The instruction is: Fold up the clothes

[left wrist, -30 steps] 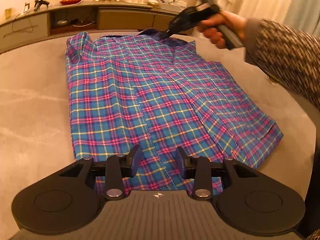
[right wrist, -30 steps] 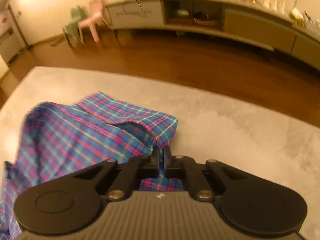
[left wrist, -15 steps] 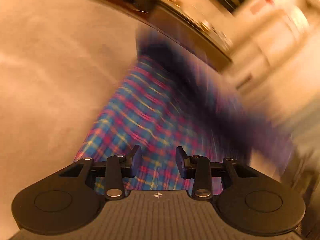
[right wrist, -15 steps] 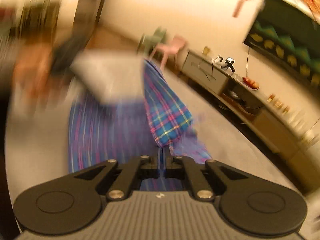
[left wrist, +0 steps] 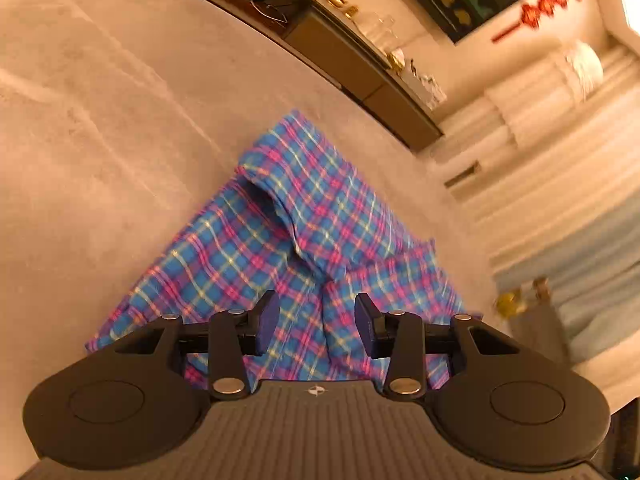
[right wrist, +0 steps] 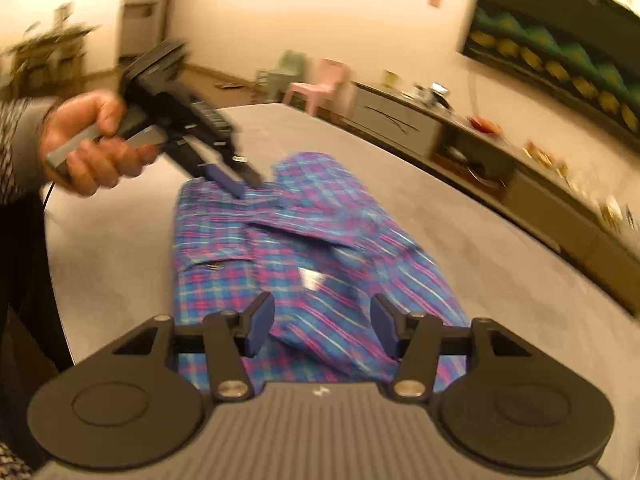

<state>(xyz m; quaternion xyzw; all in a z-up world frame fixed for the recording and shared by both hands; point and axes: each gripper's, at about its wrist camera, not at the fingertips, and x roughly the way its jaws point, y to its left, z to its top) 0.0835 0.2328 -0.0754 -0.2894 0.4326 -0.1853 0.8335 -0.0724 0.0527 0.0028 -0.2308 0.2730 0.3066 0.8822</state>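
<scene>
A blue, pink and yellow plaid shirt (left wrist: pixel 304 240) lies folded on the grey table, with an upper layer laid over the lower part; it also shows in the right wrist view (right wrist: pixel 304 248). My left gripper (left wrist: pixel 316 322) is open and empty, just above the shirt's near edge. In the right wrist view the left gripper (right wrist: pixel 240 182) hovers at the shirt's far end, held in a hand. My right gripper (right wrist: pixel 322 330) is open and empty over the shirt's near end.
The grey table (left wrist: pixel 100 128) spreads around the shirt. A long low cabinet (right wrist: pixel 500 168) with small objects stands along the wall. A pink chair (right wrist: pixel 320 88) and a green chair stand beyond the table. Curtains (left wrist: pixel 560 160) hang at the right.
My right gripper carried the shirt's collar end over the body and let go; it was shut on cloth and is now open. My left gripper swung to the shirt's other end.
</scene>
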